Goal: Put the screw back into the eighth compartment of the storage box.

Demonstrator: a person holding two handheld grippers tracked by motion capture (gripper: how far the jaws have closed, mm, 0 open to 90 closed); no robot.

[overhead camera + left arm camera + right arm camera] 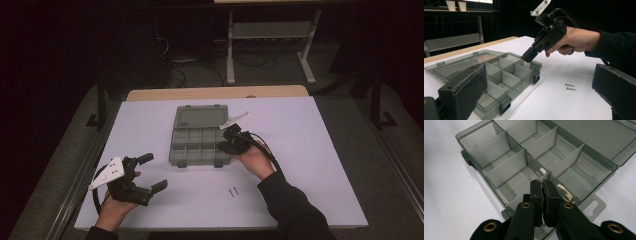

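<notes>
Left gripper [152, 172] near front-left corner of white tabletop [310, 165], jaws spread wide, nothing between them. We see translucent grey plastic compartment box [197, 145] mid-tabletop, lid laid open behind it. Right gripper [223, 146] over box's right-hand compartments, jaws pressed together; in right gripper view thin sliver shows between pads, we cannot identify it. Two small metal screws [232, 191] lie on tabletop, near side of box, apart from it.

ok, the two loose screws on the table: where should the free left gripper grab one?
Probably mid-shaft, coming straight down, jaws closing across its length. Both screws lie flat on the bare table, side by side, so take the outer one first. The left gripper is open.
</notes>
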